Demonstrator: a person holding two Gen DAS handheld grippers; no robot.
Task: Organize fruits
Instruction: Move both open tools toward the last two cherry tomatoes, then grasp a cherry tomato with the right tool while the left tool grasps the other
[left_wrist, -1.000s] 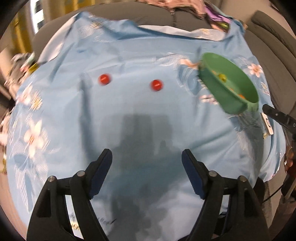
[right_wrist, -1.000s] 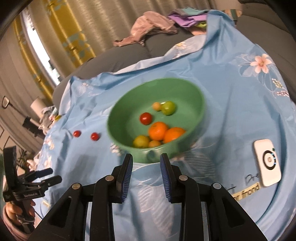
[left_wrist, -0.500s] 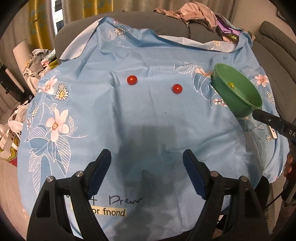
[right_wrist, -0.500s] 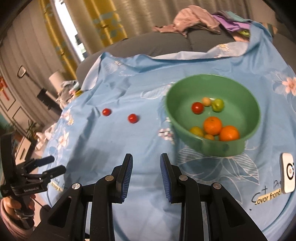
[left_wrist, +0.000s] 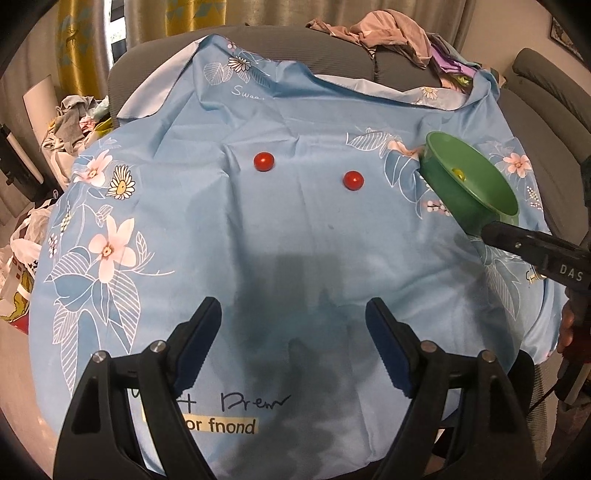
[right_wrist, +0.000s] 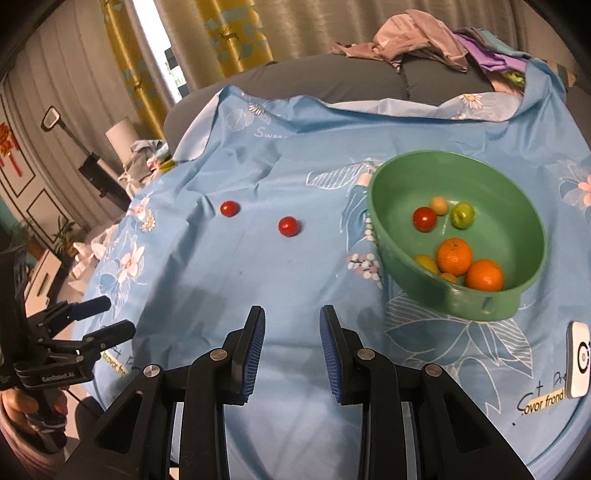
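Most fruit sits in the round green plastic bowl (right_wrist: 458, 236) at frame right; two small red tomatoes (right_wrist: 288, 226) wait mid-cloth. Left hand-held gripper (left_wrist: 293, 345) spread wide, right hand-held gripper (right_wrist: 291, 354) parted, both empty.

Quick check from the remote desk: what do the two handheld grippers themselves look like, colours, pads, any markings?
Both are the same build. The left gripper and right gripper have black plastic frames with silver rivets at the pivots and dark blue ribbed pads on the fingers. The right gripper's body carries white letters, "DAS" visible in the left wrist view; the left's label is too small to read. No sleeves or cables can be made out.
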